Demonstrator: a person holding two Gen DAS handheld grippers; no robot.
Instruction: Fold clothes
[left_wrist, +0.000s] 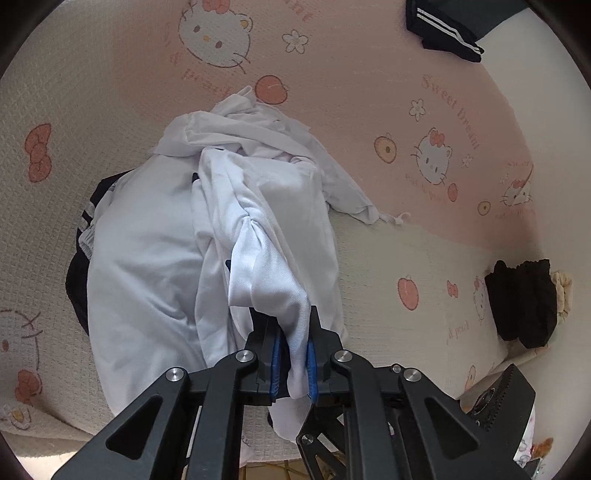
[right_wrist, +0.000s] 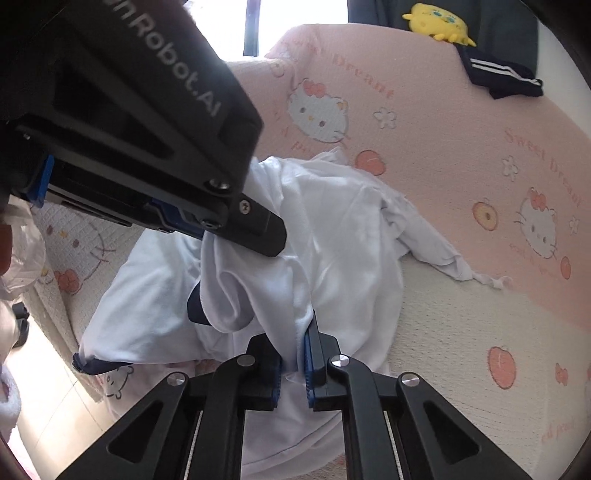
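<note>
Since folding needs the white shirt (left_wrist: 258, 229) freed from the heap, each hand-held gripper — left (left_wrist: 293, 354), right (right_wrist: 293, 363) — is clamped tight on its cloth.

Bare sofa cover (left_wrist: 388, 266) is lying open to the right of the white clothes heap (left_wrist: 159, 258), offering passage there. Far right, a folded dark garment (left_wrist: 521, 302) is blocking the edge; another dark striped garment (left_wrist: 443, 29) is occupying the far backrest.
</note>
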